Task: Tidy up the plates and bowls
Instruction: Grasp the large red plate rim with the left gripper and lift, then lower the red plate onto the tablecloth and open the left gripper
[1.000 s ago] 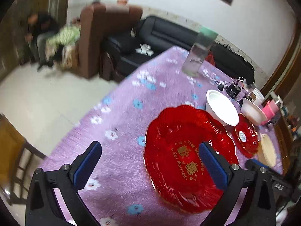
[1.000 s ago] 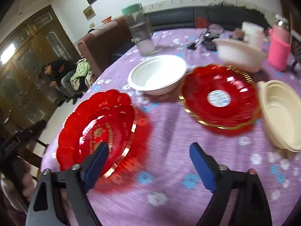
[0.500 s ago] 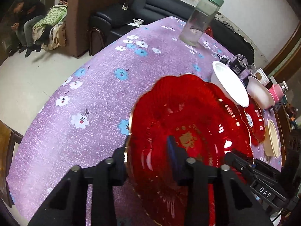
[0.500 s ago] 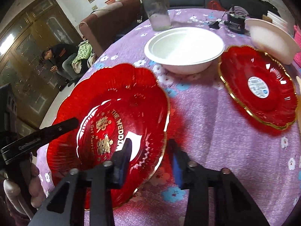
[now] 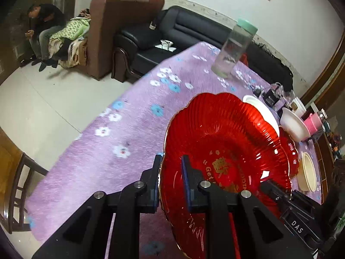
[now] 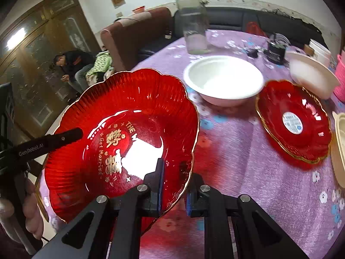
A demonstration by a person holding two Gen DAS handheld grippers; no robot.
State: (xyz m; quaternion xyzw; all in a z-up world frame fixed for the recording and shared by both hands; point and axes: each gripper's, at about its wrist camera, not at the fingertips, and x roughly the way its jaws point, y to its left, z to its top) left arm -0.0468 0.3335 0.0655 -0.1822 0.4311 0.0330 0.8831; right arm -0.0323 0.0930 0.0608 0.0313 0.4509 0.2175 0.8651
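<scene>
- Here the left hand-held gripper (image 5: 170,180) is clenched on the near-left rim of the large red plate (image 5: 226,151), one blue pad on each face of the rim.
- The right hand-held gripper (image 6: 174,185) is likewise clamped on the opposite rim of the same large red plate (image 6: 120,133), its fingers pinching the gold-edged border.
- The plate has a scalloped edge and gold lettering at its centre, and it sits tilted between the two tools, over the purple flowered surface (image 6: 248,172).
- In the right wrist view the left tool's black arm reaches across the plate's far edge, with the person's hand (image 6: 32,211) below it.
- Just beyond the plate stands a white bowl (image 6: 224,79) on the surface.
- To the right of that bowl lies a smaller red plate (image 6: 295,120) with a round sticker in its middle.
- A second white bowl (image 6: 310,75) rests behind the smaller plate, and a cream bowl (image 6: 338,149) sits at the right edge.
- Farther back stands a clear jar (image 6: 194,21) with a green lid.
- Off the surface, a seated man (image 5: 43,28) leans forward beside a brown armchair (image 5: 120,30).
</scene>
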